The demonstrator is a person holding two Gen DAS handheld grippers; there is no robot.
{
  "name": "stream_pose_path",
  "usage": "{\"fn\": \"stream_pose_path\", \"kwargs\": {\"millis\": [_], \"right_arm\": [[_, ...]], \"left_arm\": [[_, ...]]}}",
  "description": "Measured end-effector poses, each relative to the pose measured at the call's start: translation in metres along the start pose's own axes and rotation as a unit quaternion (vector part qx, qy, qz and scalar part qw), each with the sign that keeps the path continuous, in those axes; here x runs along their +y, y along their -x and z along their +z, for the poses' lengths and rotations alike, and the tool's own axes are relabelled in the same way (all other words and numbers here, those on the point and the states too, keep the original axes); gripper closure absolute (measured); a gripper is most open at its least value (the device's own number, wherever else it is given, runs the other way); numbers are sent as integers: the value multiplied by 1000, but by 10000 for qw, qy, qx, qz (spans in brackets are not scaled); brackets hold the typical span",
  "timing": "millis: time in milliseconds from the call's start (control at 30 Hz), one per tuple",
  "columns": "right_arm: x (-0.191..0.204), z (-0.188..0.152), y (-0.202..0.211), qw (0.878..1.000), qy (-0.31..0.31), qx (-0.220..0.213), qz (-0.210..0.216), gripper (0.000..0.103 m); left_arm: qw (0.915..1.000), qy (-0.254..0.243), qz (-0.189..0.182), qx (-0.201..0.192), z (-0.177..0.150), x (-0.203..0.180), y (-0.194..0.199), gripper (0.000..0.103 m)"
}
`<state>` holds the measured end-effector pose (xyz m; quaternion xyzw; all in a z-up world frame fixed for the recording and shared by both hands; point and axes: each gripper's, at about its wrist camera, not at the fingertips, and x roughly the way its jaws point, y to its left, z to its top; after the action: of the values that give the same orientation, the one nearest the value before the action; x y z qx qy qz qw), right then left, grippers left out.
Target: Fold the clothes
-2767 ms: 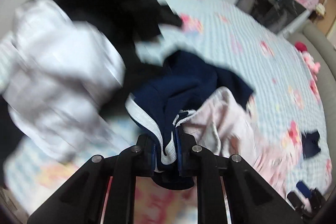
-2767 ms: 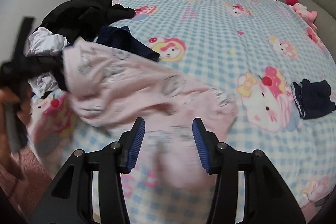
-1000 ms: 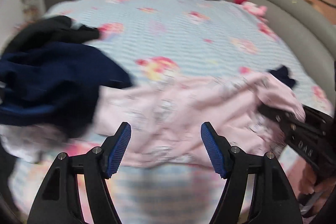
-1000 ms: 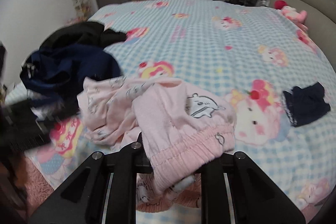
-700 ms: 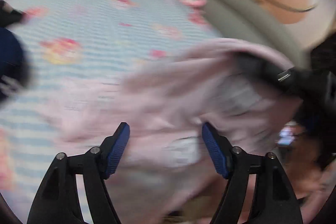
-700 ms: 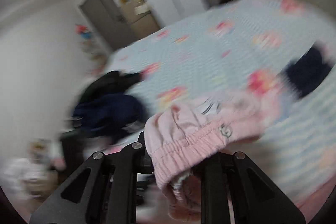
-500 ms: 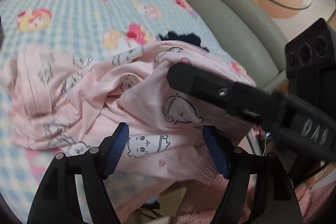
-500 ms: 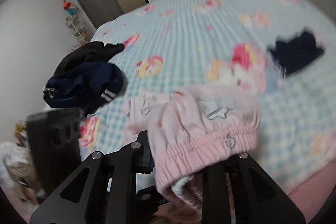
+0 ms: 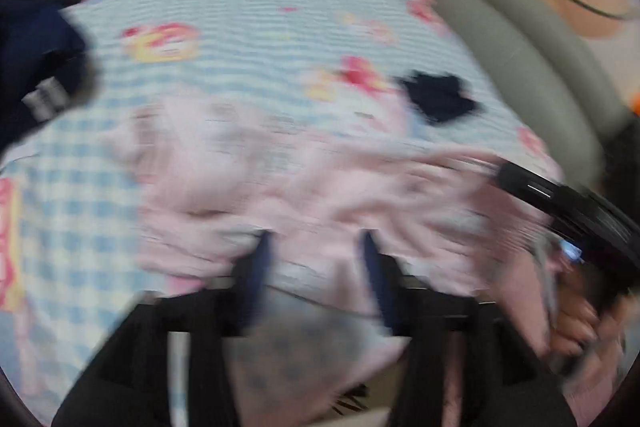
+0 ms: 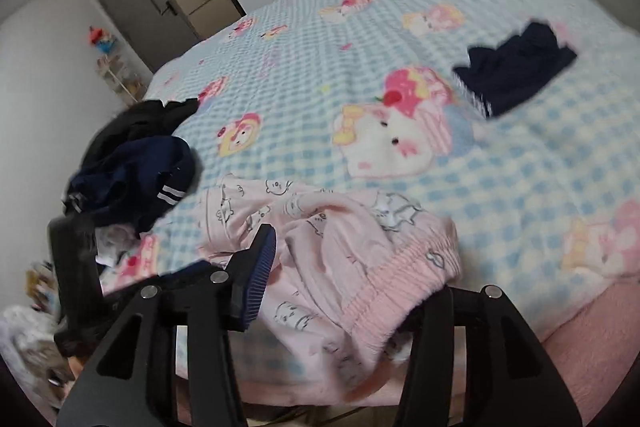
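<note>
A pink pyjama garment with small cartoon prints lies bunched at the near edge of the bed. In the right wrist view my right gripper is open around it. Its left blue pad is bare, and the ribbed waistband drapes over the right finger. The left wrist view is blurred. There the pink garment fills the gap of my left gripper, whose fingers stand apart but closer together than before. A hand holds the right gripper at the cloth's right end.
The bed carries a blue checked cartoon blanket. A dark pile of navy and black clothes sits at its left edge. A small navy garment lies on the right. A grey padded headboard curves along the far side, and pink carpet shows below.
My right gripper has opened and let go of the pink waistband, which now rests over its right finger. My left gripper has pushed into the pink cloth and its fingers have narrowed.
</note>
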<state>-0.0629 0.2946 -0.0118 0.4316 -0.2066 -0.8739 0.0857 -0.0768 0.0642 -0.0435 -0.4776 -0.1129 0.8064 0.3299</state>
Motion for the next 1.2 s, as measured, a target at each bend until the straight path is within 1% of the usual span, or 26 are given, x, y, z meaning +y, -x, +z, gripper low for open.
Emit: {"fn": "stream_pose_path", "kwargs": {"millis": [33,67,100,133,233,267,300,367,400,467,500,633,700,733,767,800,833,867,900,967,1033,1067,1133,1200], "right_arm": [[-4,0,-1,9999,-94,30,92,54],[-5,-1,-2,9999,-118,43,111,54],[-6,-2,-2,9999,-100,50,94,54],[-6,-4,-1,9999,-89,56,97,54],[-7,-8,3,9998,-79,70,171,54],[-8,-9,4,9998,-76,68,158,54],[-9,-10,5,9999,-74,58,111,54],[-13,-12,7,10000,-74,56,23,54],[-15,-13,6,9999,-82,78,-9,54],[-18,-17,4,9999,-103,128,-51,54],[-17,-18,3,9998,-68,152,-83,54],[-7,-23,-5,9990,253,236,-270,54],[-2,-25,-8,9981,414,277,-363,51],[0,-26,-10,9975,494,298,-410,48],[4,-29,-13,9957,645,311,-584,46],[7,-33,-17,9916,866,319,-903,46],[10,-36,-20,9857,1088,327,-1242,46],[11,-39,-23,9803,1256,333,-1491,46],[8,-40,-24,9782,1299,336,-1587,46],[1,-40,-23,9777,1247,338,-1653,46],[-5,-41,-22,9779,1187,349,-1686,46],[-6,-41,-23,9788,1159,368,-1651,46],[-4,-44,-24,9788,1223,400,-1596,46],[-1,-48,-26,9802,1342,478,-1375,46]], "left_arm": [[9991,-129,-404,32,-6,-14,1,29],[9976,-257,-640,98,-9,-28,-5,28],[9966,-419,-677,209,-12,-42,-13,28],[9959,-610,-562,351,-13,-57,-25,28],[9941,-802,-367,633,-18,-78,-58,28],[9933,-853,-310,721,-19,-84,-69,34],[9937,-854,-172,711,-20,-85,-74,52],[9946,-820,168,616,-19,-83,-78,67],[9946,-802,338,568,-19,-82,-81,72],[9930,-736,795,462,-18,-73,-75,79],[9925,-666,945,402,-17,-66,-70,82],[9893,-342,1412,149,-12,-36,-51,83],[9862,-179,1644,22,-10,-21,-41,83],[9843,-97,1759,-41,-8,-14,-36,83],[9822,-16,1874,-105,-7,-7,-31,83],[9799,66,1989,-168,-6,1,-26,83],[9784,144,2052,-212,-6,7,-22,83],[9778,228,2069,-247,-7,12,-19,83],[9773,313,2077,-280,-8,18,-15,83],[9747,446,2162,-351,-10,26,-8,83],[9689,556,2369,-456,-10,34,-7,83],[9655,620,2475,-525,-11,37,-6,80],[9598,828,2595,-676,-14,44,4,80],[9542,1020,2676,-868,-17,51,15,80]]}}
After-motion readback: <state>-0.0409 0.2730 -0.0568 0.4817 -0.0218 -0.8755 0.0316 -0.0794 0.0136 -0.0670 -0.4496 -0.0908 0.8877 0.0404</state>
